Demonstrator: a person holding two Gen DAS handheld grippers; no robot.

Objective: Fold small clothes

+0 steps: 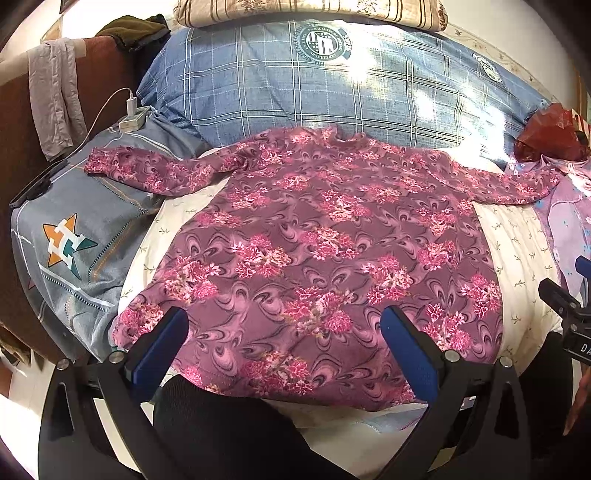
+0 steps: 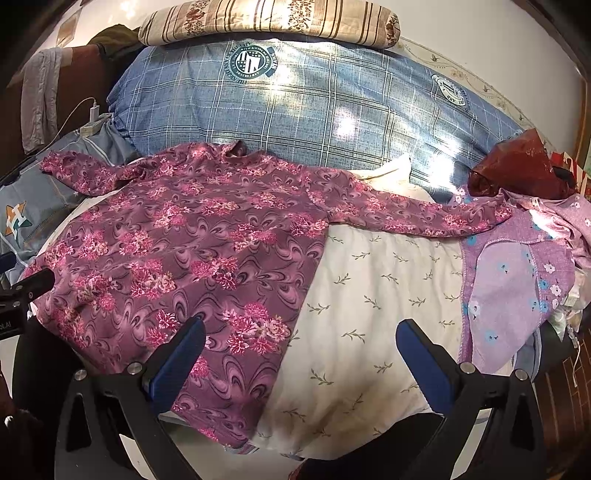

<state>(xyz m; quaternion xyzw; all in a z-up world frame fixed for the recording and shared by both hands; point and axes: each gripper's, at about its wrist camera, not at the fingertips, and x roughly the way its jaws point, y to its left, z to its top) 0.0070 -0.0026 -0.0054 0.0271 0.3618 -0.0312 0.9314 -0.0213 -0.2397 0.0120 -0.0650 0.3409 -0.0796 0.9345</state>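
Note:
A purple long-sleeved top with pink flowers (image 1: pixel 314 236) (image 2: pixel 177 251) lies spread flat on the white leaf-print bed sheet (image 2: pixel 388 295), collar toward the far pillows and both sleeves stretched out sideways. My left gripper (image 1: pixel 284 332) hovers open above the top's near hem, nothing between its blue pads. My right gripper (image 2: pixel 301 343) is open too, its left finger (image 2: pixel 181 362) over the top's right hem corner and its right finger (image 2: pixel 424 365) over bare sheet. The right gripper's tip also shows at the right edge of the left wrist view.
A blue plaid duvet (image 1: pixel 332 85) and a striped pillow (image 2: pixel 266 18) lie behind the top. A grey pillow with a star logo (image 1: pixel 74 236) sits left, with a charger (image 1: pixel 133 114) on it. Lilac flowered clothes (image 2: pixel 517 280) and a red bag (image 2: pixel 517 170) lie right.

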